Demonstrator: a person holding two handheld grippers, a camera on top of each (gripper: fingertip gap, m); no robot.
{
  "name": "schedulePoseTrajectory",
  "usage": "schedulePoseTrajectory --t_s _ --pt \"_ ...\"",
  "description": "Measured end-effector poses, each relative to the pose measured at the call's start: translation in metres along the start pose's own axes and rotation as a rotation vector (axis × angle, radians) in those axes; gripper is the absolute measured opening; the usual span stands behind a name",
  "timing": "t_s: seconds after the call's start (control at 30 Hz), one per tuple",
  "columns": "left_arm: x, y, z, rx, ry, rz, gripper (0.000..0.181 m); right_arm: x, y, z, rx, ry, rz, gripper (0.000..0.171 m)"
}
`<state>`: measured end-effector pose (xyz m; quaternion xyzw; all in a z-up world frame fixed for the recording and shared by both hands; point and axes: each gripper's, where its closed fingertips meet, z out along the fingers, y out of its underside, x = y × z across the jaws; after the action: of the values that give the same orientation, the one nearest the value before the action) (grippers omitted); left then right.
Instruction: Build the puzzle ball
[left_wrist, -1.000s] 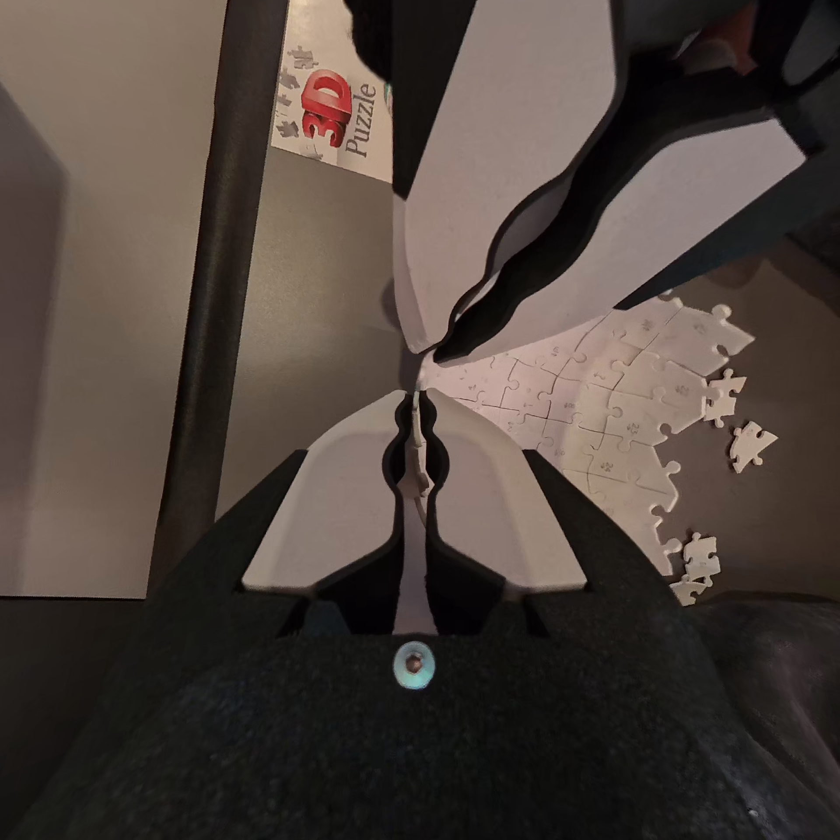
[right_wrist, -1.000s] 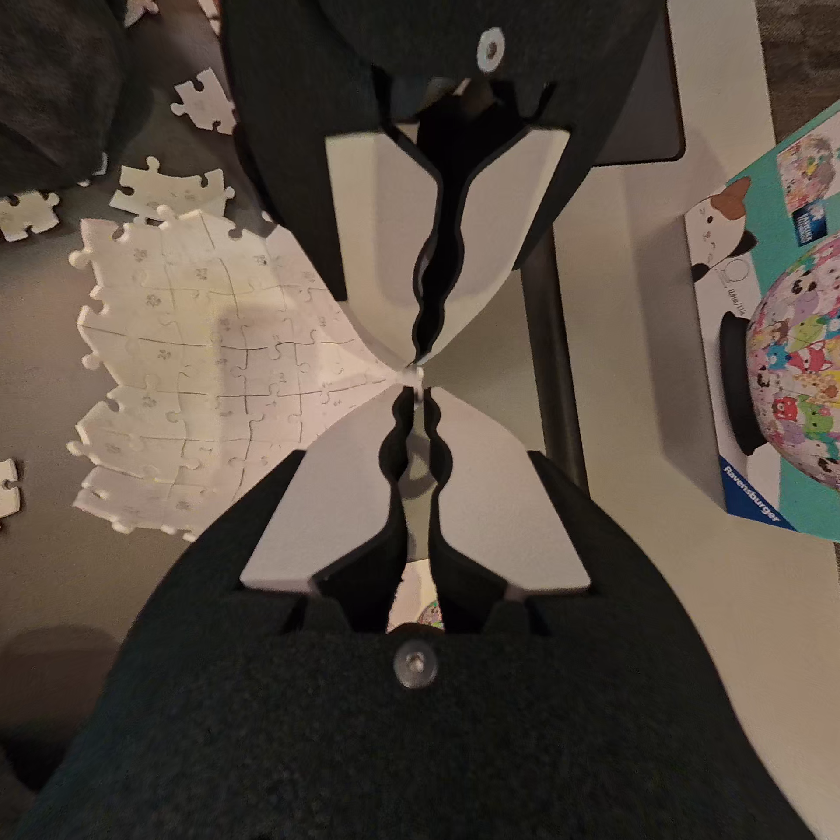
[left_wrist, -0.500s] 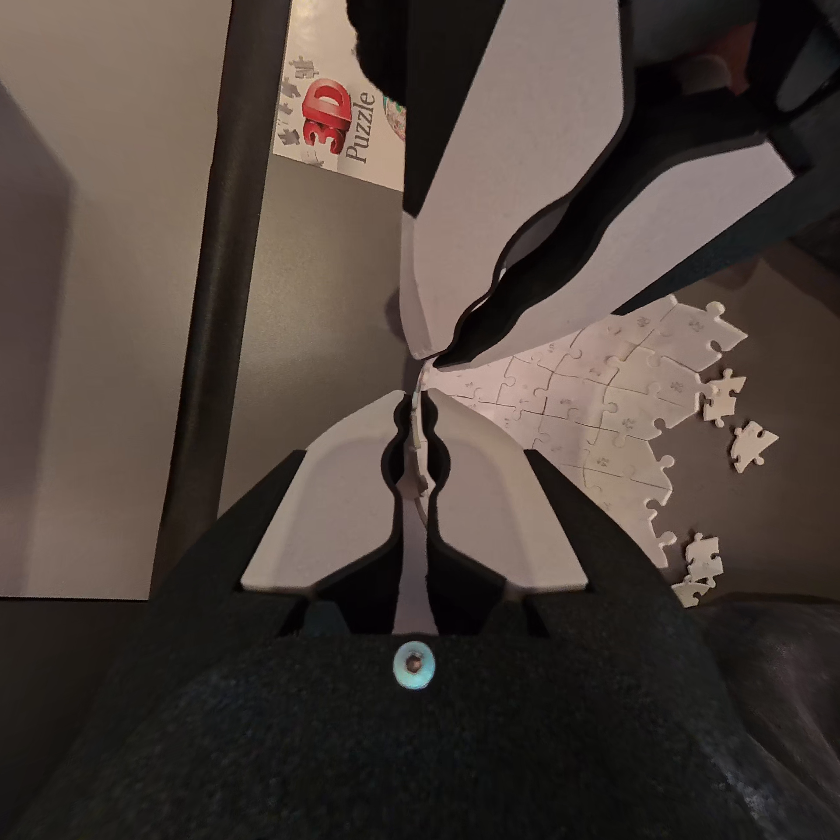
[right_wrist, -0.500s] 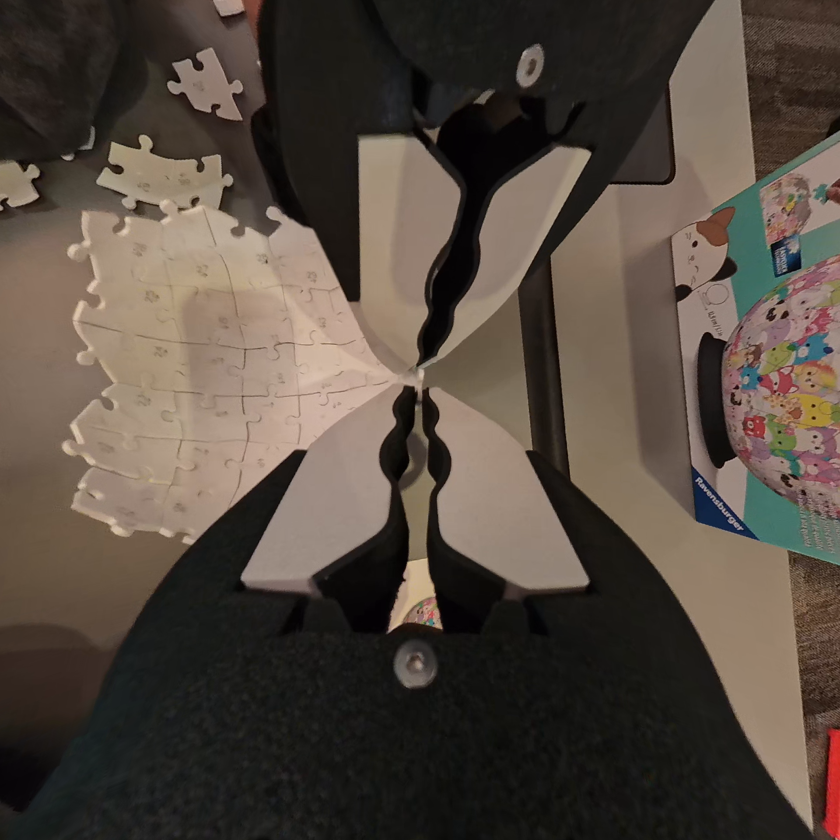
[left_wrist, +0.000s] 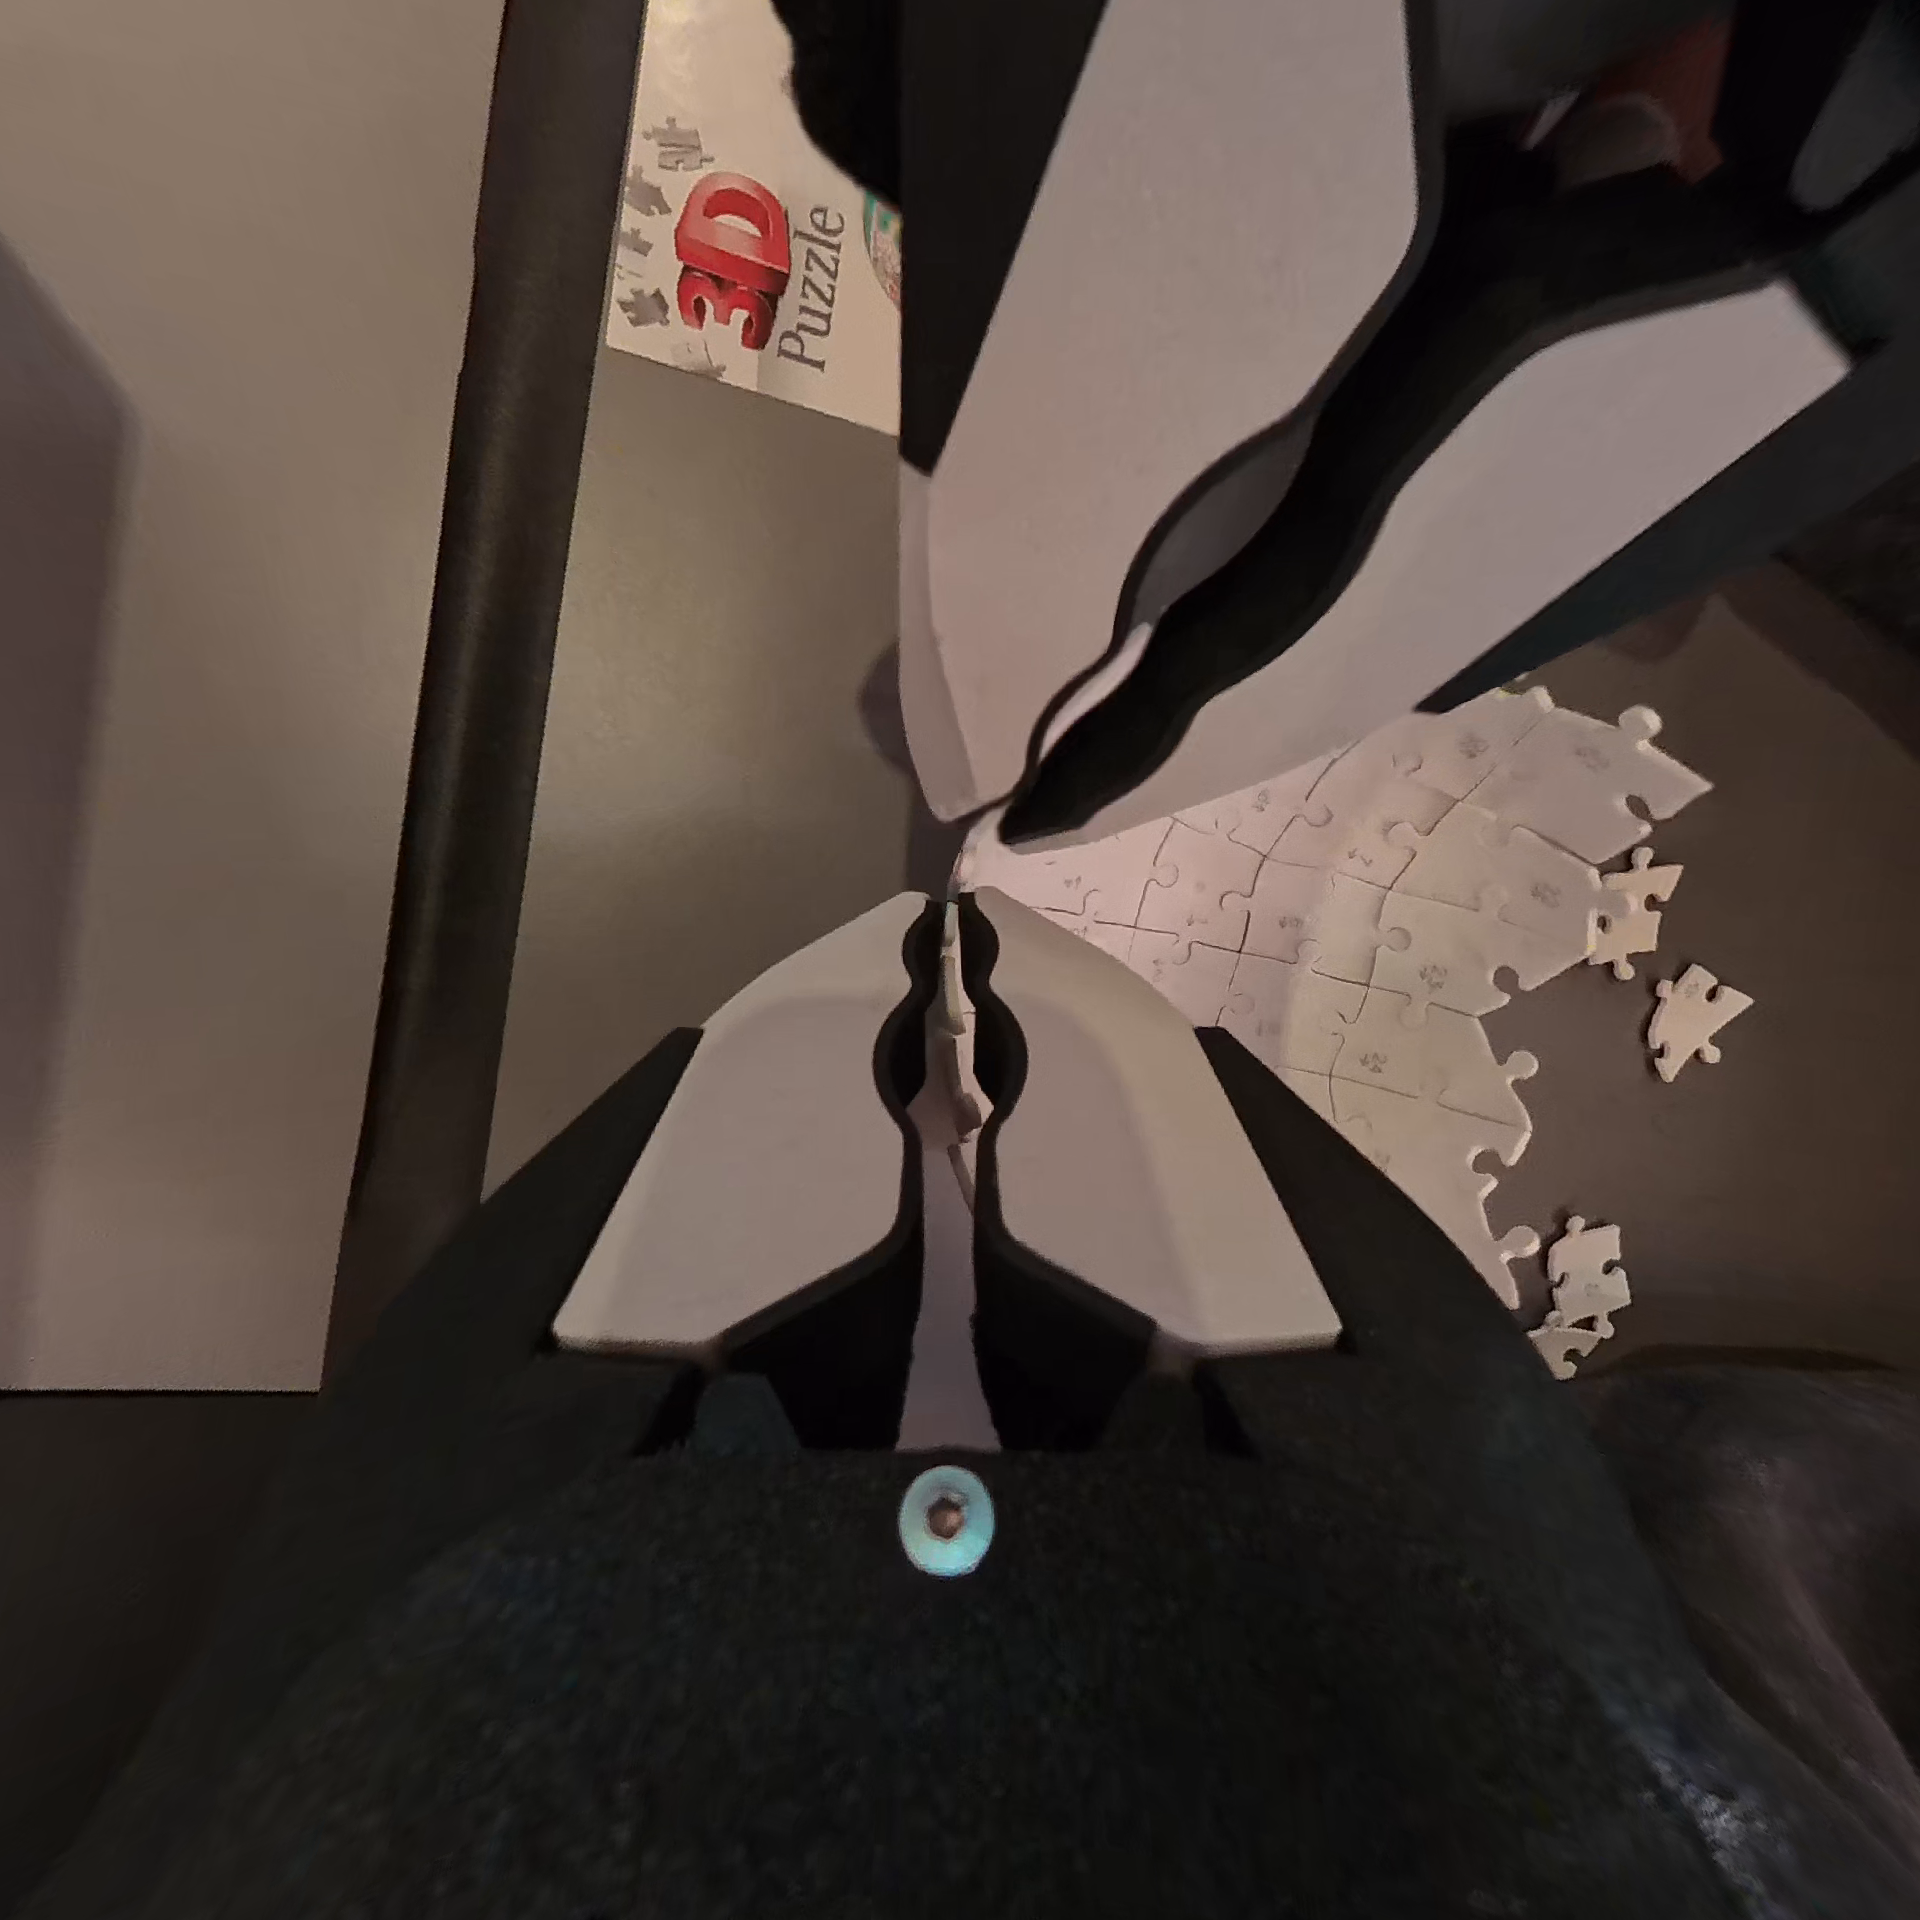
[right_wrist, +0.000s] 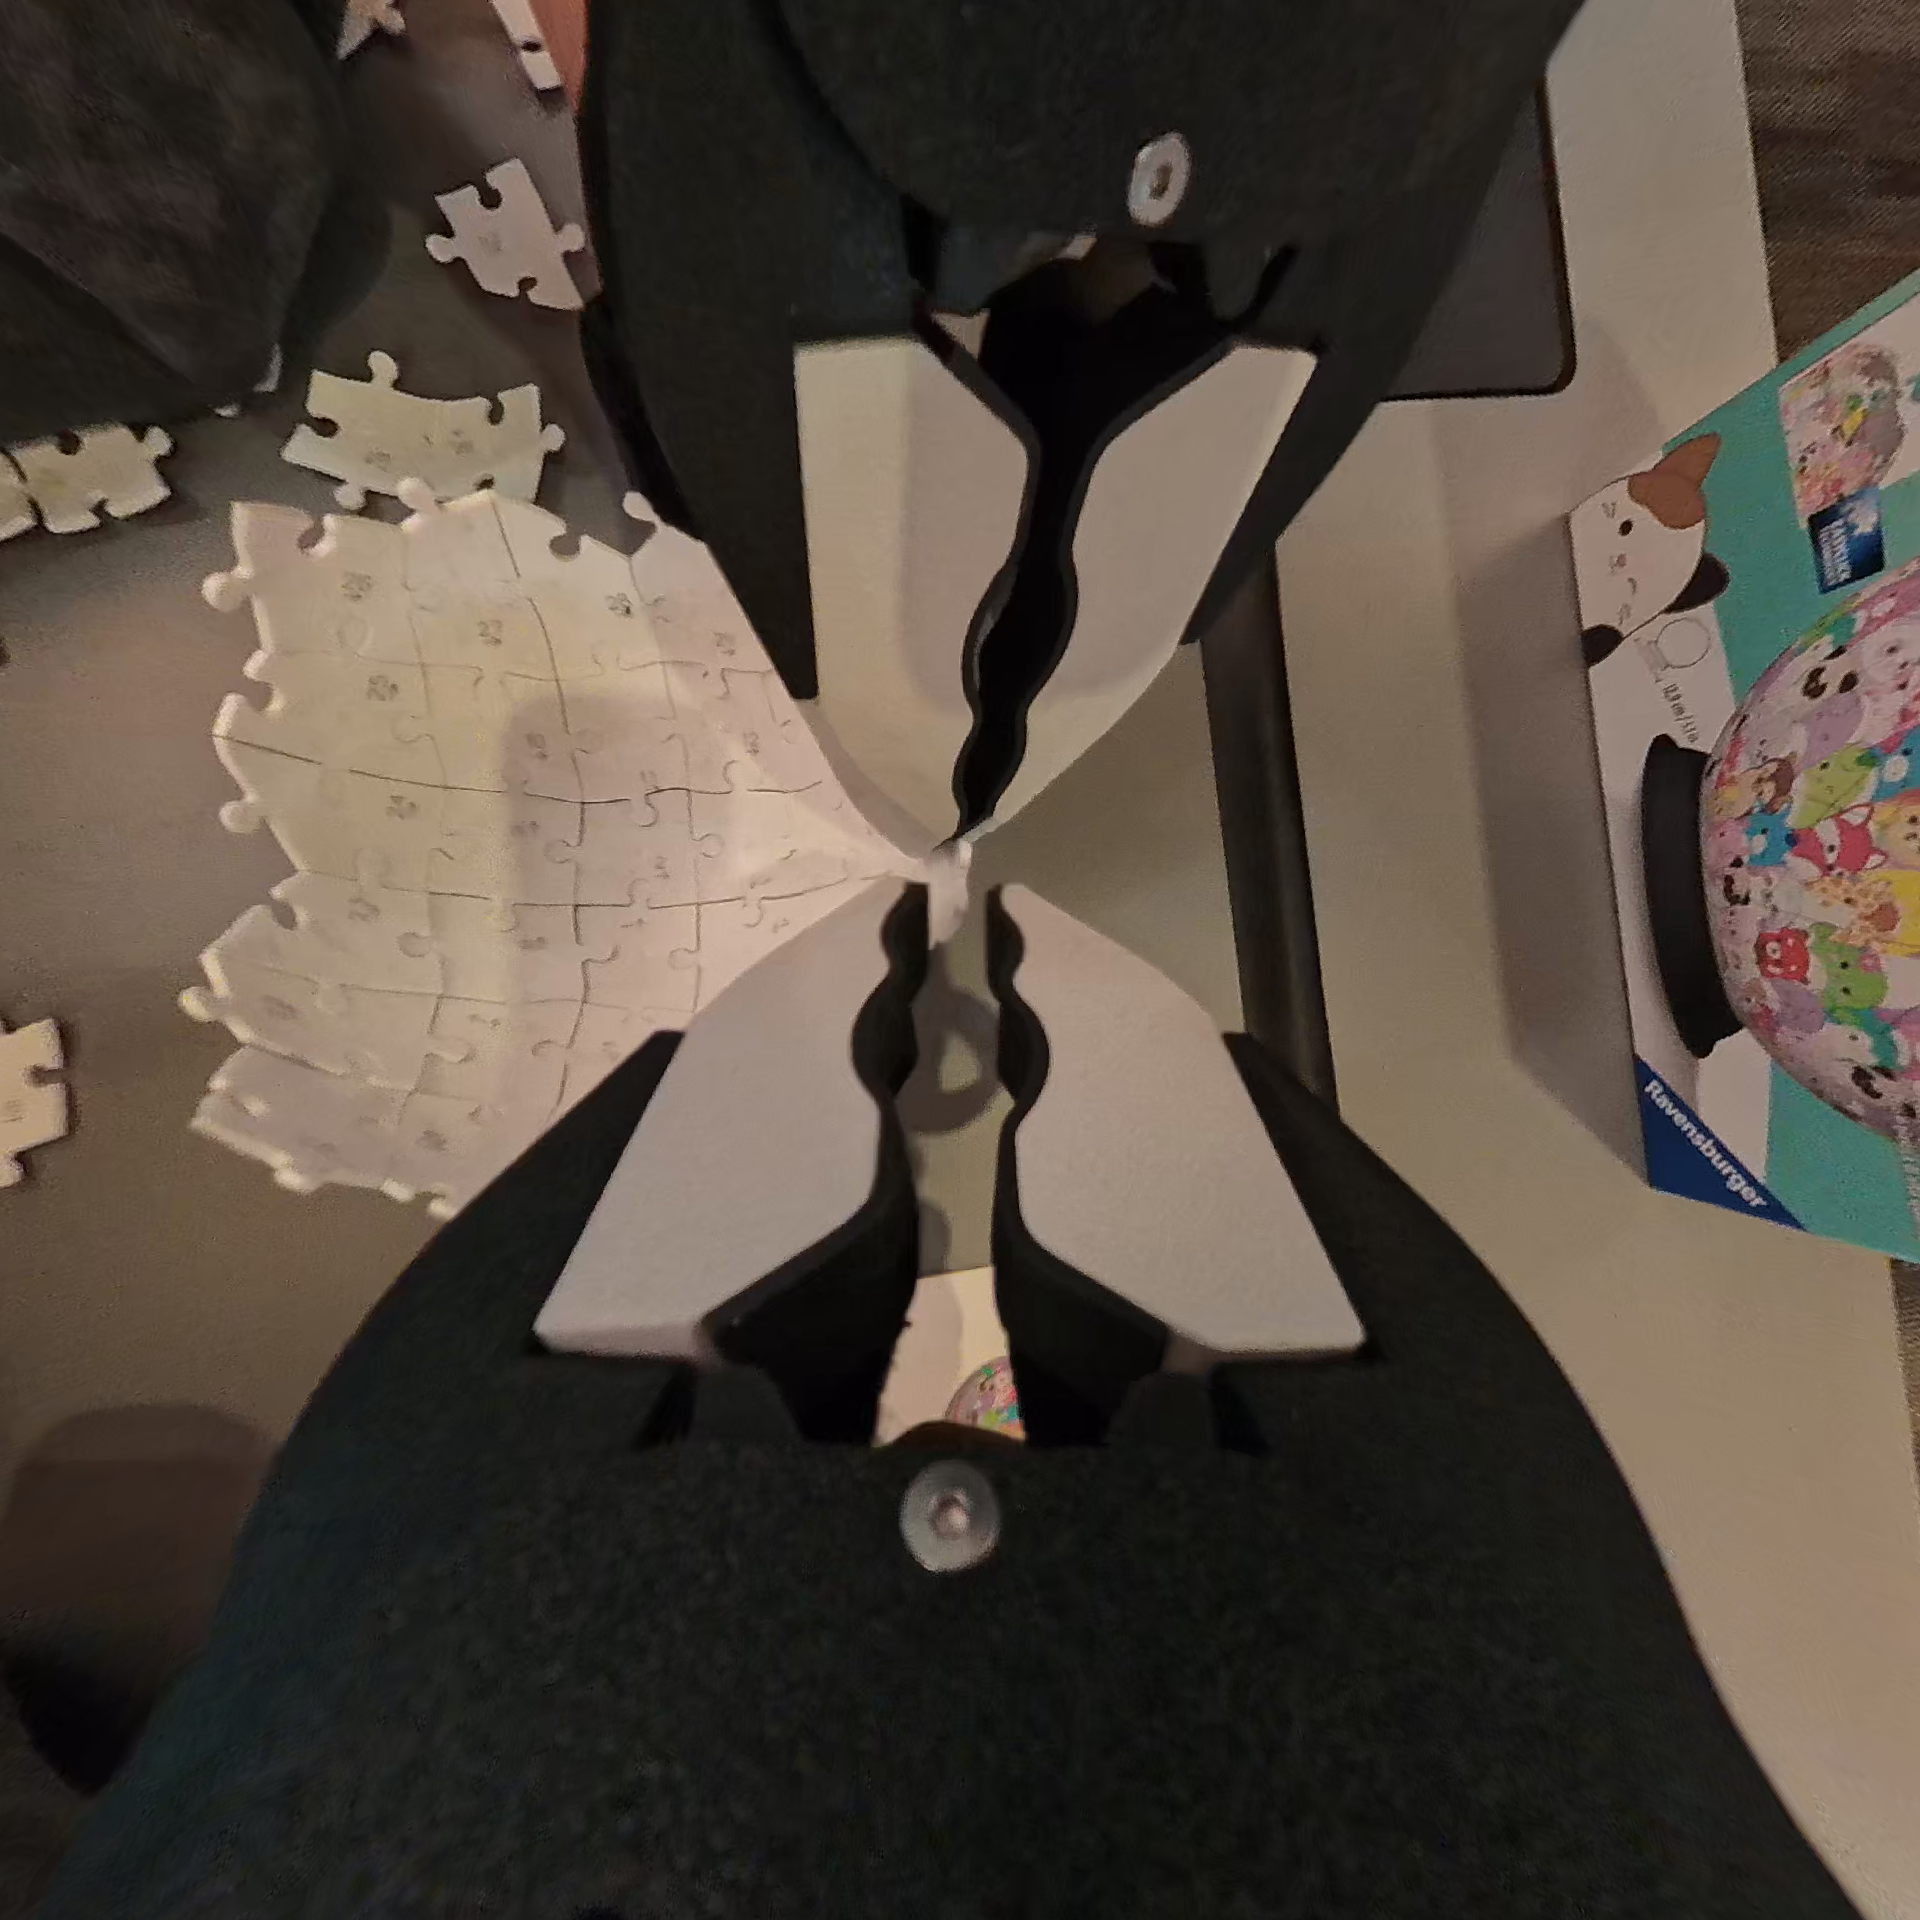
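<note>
A curved white section of joined puzzle pieces (left_wrist: 1351, 935) shows blank side up, held above the grey surface; it also shows in the right wrist view (right_wrist: 468, 810). My left gripper (left_wrist: 951, 914) is shut on the section's pointed edge, which runs as a thin white strip between its fingers. My right gripper (right_wrist: 956, 894) faces it tip to tip and is shut on the same point. The right gripper (left_wrist: 1003, 821) comes in from the upper right in the left wrist view. The left gripper (right_wrist: 966, 831) comes in from above in the right wrist view.
Loose white pieces (left_wrist: 1699, 1018) lie beside the section, with more at the upper left of the right wrist view (right_wrist: 416, 442). The puzzle box (right_wrist: 1787, 831) lies on a pale surface, its corner also visible (left_wrist: 748, 281). A black bar (right_wrist: 1262, 831) crosses below. Dark fabric (right_wrist: 135, 208) lies at upper left. About 10 centimeters separates my left fingertips from the black bar (right_wrist: 1262, 831).
Both grippers stay shut on the section's tip. The two have shifted slightly together; the section and box have slid a little in the views.
</note>
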<state>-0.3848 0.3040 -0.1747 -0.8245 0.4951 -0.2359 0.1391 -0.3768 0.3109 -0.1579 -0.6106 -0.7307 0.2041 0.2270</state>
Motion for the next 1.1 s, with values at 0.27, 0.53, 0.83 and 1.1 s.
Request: schedulePoseTrajectory --t_s 0.27,0.53,0.83,1.1 --pt "-0.001 -0.003 -0.004 0.005 -0.030 0.010 0.003 -0.007 0.005 -0.016 -0.097 -0.158 0.214 0.020" --pt "-0.006 -0.007 -0.012 0.035 -0.074 0.009 0.003 -0.004 -0.007 -0.028 -0.165 -0.203 0.334 0.019" --pt "-0.007 -0.008 -0.015 0.058 -0.085 0.008 0.003 0.008 0.003 -0.026 -0.140 -0.179 0.384 0.021" --pt "-0.009 -0.009 -0.020 0.083 -0.094 0.005 0.004 0.006 0.007 -0.018 -0.191 -0.162 0.380 0.023"
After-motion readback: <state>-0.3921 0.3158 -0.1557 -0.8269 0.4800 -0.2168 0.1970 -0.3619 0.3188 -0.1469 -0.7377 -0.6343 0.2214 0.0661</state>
